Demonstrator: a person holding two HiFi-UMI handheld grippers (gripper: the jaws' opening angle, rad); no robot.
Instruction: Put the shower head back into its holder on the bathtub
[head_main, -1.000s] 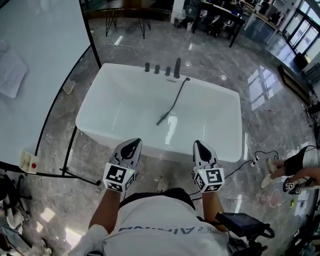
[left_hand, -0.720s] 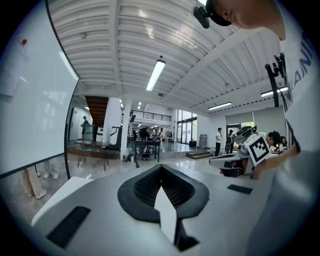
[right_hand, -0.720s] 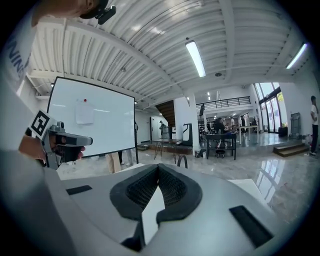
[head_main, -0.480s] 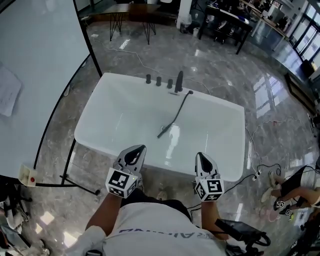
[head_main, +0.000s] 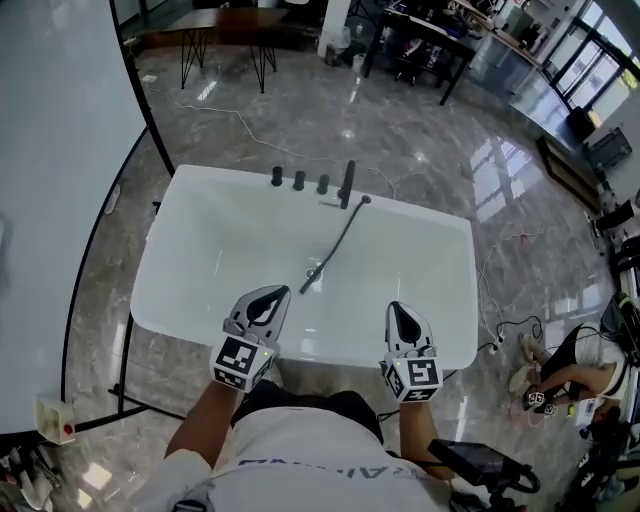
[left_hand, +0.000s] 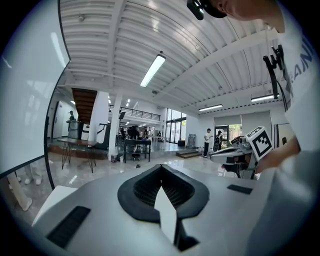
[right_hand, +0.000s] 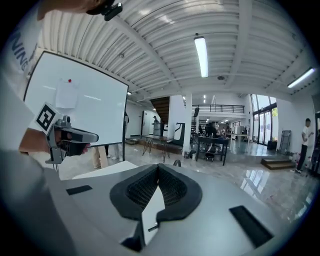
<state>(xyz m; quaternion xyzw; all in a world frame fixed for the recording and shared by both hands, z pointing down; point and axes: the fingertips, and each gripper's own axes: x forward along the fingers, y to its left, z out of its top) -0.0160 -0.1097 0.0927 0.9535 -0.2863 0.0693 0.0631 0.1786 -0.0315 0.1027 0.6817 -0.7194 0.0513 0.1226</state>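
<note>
Inside the bathtub (head_main: 330, 352), near its middle, the shower head (head_main: 311, 279) lies unmoved. The left hand-held gripper (head_main: 266, 298) and right hand-held gripper (head_main: 398, 312), jaws together and empty, have advanced to the bathtub's near rim.

white shirt (head_main: 300, 445): upside-down grey print, partly cut off, reads about "raining"; nothing else legible.

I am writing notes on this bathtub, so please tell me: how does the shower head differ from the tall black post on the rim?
The shower head lies flat inside the bathtub; the tall black post stands upright on the far rim. The shower head trails a hose to the rim; the post shows none. Both are dark and slim.
</note>
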